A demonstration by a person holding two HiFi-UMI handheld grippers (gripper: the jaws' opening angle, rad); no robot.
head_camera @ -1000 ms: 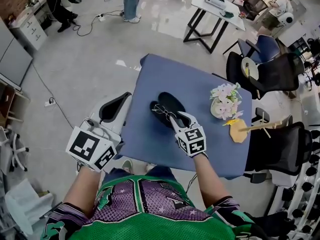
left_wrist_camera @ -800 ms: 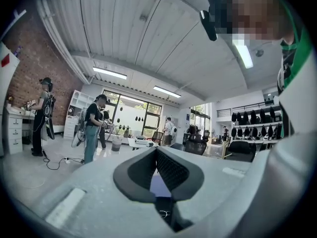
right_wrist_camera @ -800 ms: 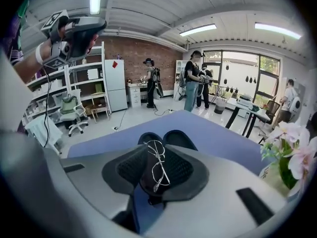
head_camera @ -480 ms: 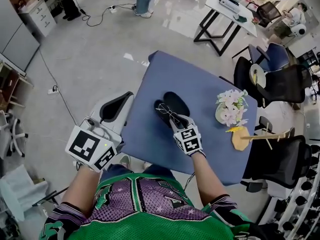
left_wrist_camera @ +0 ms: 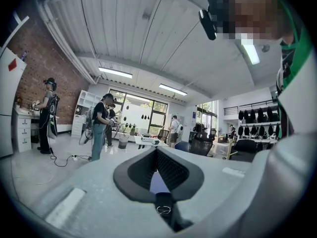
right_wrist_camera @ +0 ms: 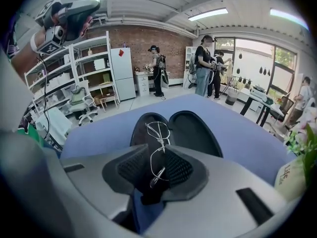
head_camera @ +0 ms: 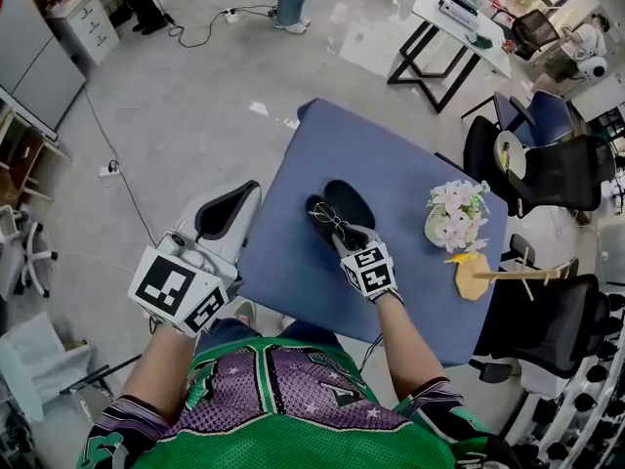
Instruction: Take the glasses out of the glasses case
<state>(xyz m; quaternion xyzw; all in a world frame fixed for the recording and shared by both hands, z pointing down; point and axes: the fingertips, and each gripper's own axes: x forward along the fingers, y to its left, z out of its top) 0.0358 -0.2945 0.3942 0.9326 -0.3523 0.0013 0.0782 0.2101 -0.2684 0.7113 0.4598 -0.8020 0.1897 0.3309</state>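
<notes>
Right gripper view: right gripper (right_wrist_camera: 156, 148) jaws clamp the glasses (right_wrist_camera: 160, 142); left gripper (left_wrist_camera: 156, 148) jaws together.

A pale grey polished floor (head_camera: 186, 86) spreads around a square blue-topped table (head_camera: 288, 252). At the far right stands a white desk on black trestle legs (head_camera: 488, 55), with black mesh office chairs (head_camera: 547, 169) nearer, along the right. A red brick wall (right_wrist_camera: 143, 41) backs white open shelving (right_wrist_camera: 96, 66). Tall windows (right_wrist_camera: 257, 63) brighten the room, and long tube lights (left_wrist_camera: 115, 72) hang under a white ribbed ceiling (left_wrist_camera: 119, 24).
</notes>
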